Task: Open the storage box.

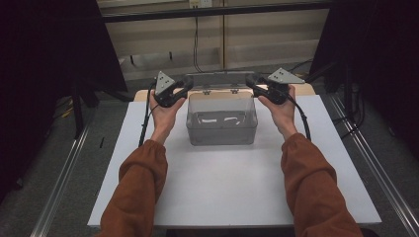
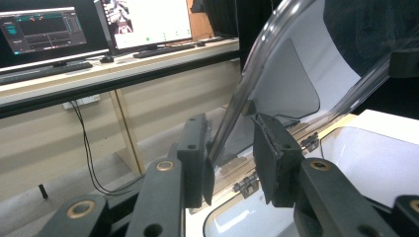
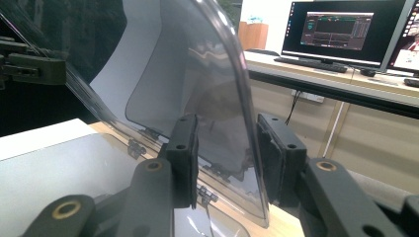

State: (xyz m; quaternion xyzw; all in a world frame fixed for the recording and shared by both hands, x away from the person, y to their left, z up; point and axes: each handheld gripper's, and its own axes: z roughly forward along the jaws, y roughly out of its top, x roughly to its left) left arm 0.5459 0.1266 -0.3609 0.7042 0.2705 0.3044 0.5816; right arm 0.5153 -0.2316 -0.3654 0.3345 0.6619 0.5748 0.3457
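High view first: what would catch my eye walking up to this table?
A clear plastic box sits mid-table on a white board, its hinged lid raised at the back. A person in rust-coloured sleeves holds the left gripper and right gripper at the lid's two ends. Monitors glow on a desk beyond.

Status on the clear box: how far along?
Done: lid stands raised on its hinges, box open. In hand: left tongs and right tongs straddle the lid's side edges; the left shows a gap at one pad, the right's contact is unclear. Left: firm grip on both edges, then probably swinging the lid.
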